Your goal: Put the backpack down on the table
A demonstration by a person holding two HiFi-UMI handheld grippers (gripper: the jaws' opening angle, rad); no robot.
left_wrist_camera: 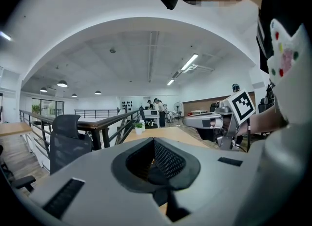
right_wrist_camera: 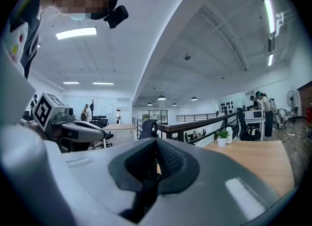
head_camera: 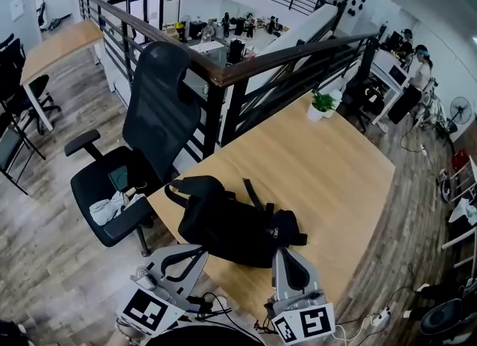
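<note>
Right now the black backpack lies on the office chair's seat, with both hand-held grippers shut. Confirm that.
Wrong in one respect: the head view shows the backpack lying on the wooden table, not on the seat of the office chair. The left hand-held gripper and the right hand-held gripper are indeed shut.

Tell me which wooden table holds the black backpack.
The near light wooden table, with the white-potted green plant at its far corner; the black fabric backpack lies at its near end. The other wooden table, upper left, has none.
</note>
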